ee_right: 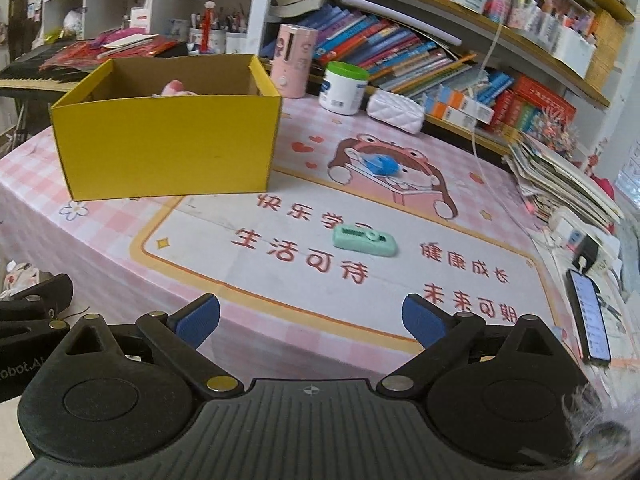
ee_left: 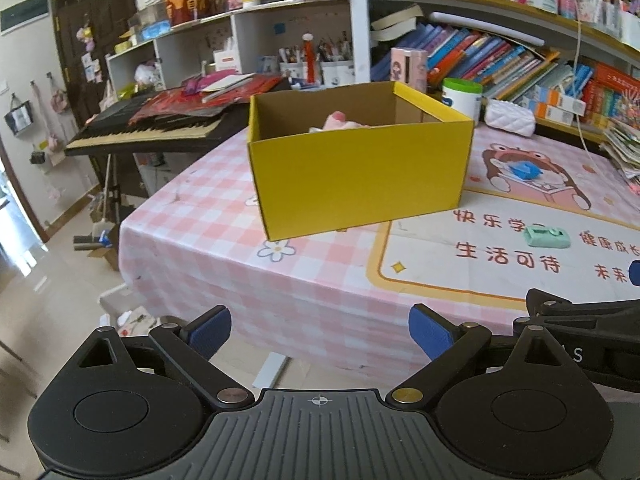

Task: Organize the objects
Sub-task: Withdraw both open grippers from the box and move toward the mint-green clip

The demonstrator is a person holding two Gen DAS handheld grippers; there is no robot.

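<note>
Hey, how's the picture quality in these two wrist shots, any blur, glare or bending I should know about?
Left wrist view: fisheye bends the bookshelf into an arc; daylight washes out the left edge; the yellow box is fairly sharp. Right wrist view: same curving of shelves; the yellow box and the mint green item look slightly soft; a blurred smear sits in the lower right corner.

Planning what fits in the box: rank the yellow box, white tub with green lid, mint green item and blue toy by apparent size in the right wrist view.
1. Yellow box
2. White tub
3. Mint green item
4. Blue toy, though it lies farther back, so its place against the mint item is unsure.
</note>
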